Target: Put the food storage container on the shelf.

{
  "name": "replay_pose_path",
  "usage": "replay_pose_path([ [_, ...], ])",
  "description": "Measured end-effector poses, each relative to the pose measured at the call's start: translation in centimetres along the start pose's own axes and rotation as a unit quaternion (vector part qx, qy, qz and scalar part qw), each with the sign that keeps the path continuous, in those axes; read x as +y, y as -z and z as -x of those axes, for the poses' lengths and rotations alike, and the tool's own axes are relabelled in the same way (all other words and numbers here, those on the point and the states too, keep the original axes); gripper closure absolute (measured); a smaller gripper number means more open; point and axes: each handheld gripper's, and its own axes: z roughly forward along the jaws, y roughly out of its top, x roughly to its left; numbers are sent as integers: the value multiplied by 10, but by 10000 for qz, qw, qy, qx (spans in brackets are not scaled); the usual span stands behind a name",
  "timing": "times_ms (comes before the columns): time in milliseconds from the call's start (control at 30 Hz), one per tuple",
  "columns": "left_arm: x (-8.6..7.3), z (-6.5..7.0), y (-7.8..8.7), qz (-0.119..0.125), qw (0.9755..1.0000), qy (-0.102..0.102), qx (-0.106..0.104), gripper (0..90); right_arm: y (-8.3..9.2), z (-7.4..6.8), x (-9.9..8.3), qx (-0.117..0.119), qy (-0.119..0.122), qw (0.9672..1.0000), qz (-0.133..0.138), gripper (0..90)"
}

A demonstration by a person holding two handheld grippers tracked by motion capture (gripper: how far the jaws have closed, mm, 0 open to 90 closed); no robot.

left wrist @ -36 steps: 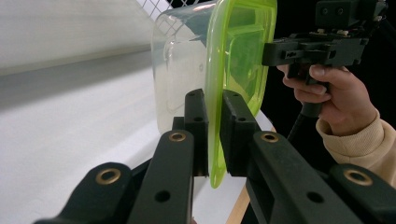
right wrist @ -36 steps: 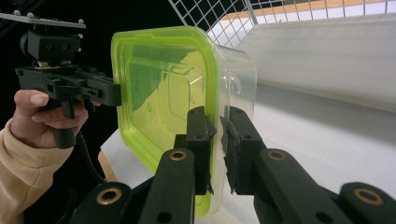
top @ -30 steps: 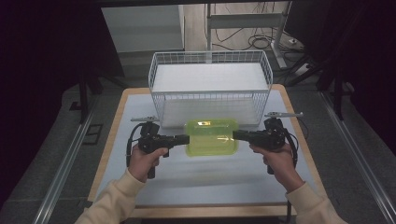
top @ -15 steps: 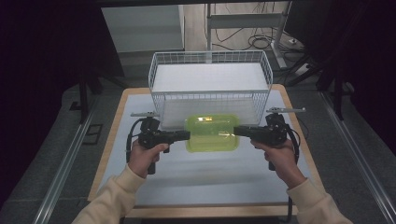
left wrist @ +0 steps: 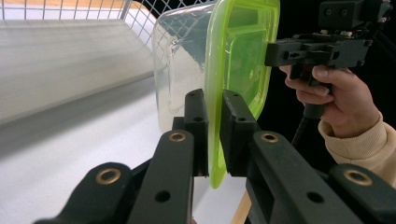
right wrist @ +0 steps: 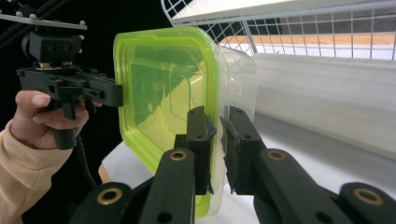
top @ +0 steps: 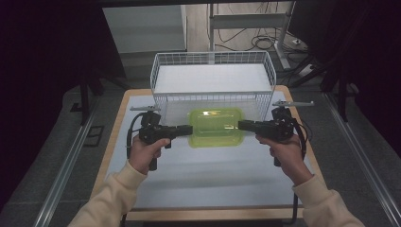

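While clamped both ends, container (top: pixel 215 126) fronts basket (top: pixel 213 78).

— Can you read any print, label or number here?
— None. The clear plastic box with the lime-green lid (top: pixel 215 127) bears no legible mark, nor does the white wire basket (top: pixel 213 85).
— And the black grippers' bodies?
— Plain black in both gripper views; only brass rivets and screw holes.

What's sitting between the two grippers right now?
In the high view, a lidded container with a green lid spans the gap between the left gripper and the right gripper, each clamped on one end of its rim.
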Motion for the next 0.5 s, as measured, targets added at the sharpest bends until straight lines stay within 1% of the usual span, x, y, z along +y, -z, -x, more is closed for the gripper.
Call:
replay_pose_path([
  [267,9,0,4,60,10000,-79,-9,827,0,-4,13,-23,109,9999,32,817],
  [400,14,0,5,76,9999,-71,-27,828,1,-5,19,-33,163,9998,50,817],
  [500,18,-1,5,66,10000,-54,-25,828,0,-5,22,-31,157,9999,48,817],
])
